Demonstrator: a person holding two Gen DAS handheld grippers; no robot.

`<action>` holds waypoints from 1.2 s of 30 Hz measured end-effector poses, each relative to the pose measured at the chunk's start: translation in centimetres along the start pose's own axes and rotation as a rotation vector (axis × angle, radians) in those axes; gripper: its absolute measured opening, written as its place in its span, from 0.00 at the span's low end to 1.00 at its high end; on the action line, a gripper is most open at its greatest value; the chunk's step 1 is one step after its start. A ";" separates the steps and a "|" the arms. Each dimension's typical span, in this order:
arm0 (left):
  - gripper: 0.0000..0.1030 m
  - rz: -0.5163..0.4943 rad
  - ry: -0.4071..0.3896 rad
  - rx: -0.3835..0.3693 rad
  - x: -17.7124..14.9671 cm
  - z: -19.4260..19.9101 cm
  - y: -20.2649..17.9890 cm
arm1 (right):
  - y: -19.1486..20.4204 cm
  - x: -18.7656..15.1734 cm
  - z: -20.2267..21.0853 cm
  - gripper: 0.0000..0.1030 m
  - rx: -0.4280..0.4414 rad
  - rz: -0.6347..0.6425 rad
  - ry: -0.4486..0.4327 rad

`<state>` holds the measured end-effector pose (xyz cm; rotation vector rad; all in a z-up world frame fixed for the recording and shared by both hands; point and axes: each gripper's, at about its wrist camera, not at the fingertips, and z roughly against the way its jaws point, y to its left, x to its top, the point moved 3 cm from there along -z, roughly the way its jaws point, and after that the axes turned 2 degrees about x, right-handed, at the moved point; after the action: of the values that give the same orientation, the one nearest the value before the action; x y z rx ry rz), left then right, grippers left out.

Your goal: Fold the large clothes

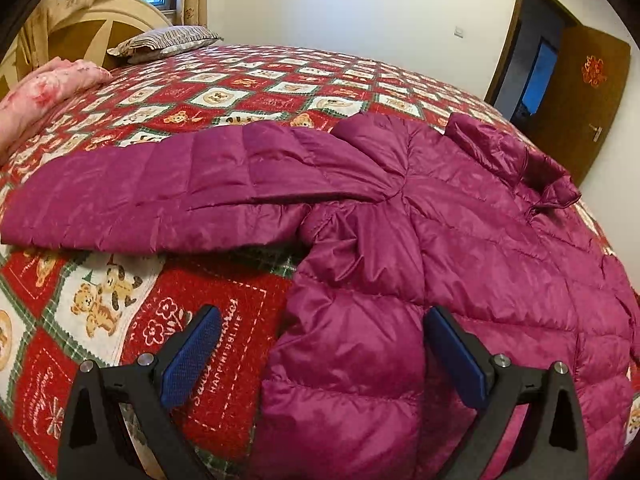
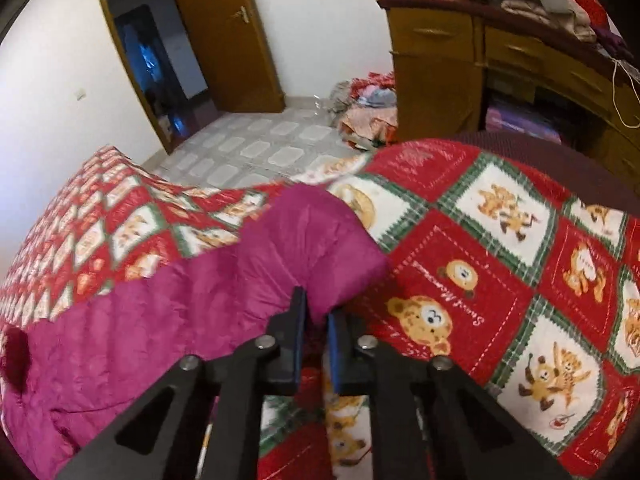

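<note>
Spread over the teddy-bear quilt of a bedroom bed lies a magenta puffer jacket, one sleeve stretched sideways. Left gripper hovers spread wide over its hem; right gripper pinches the other sleeve's cuff.

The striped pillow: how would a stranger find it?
Start at the big bed under its red teddy-bear patchwork quilt, then look to the far end by the tan wooden headboard. The striped pillow lies there, brown-and-cream lined, unlike the pink floral bedding bundled beside it.
</note>
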<state>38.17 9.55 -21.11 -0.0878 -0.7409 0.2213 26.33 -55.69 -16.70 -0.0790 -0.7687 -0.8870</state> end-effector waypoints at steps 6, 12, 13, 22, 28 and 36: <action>0.99 -0.016 0.005 0.018 -0.2 -0.1 -0.2 | 6.9 0.9 6.7 0.10 0.162 0.151 -0.104; 0.99 -0.001 -0.004 -0.003 -0.2 0.0 0.1 | 17.2 -3.2 11.9 0.10 0.363 0.366 -0.109; 0.99 0.001 -0.006 -0.005 -0.2 0.1 0.2 | 19.0 -4.3 12.6 0.10 0.400 0.396 -0.101; 0.99 0.015 -0.010 -0.031 -0.3 -0.1 0.4 | 33.5 -17.1 13.9 0.10 0.679 0.621 0.072; 0.99 0.025 -0.017 -0.050 -0.3 -0.1 0.5 | 38.8 -23.3 12.2 0.10 0.759 0.706 0.202; 0.99 0.040 -0.033 -0.078 -0.3 0.0 1.1 | 41.9 -28.9 10.0 0.10 0.866 0.722 0.394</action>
<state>37.76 10.51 -21.49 -0.1737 -0.7813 0.2325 39.76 -5.57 -17.59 0.5414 -0.6246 0.1606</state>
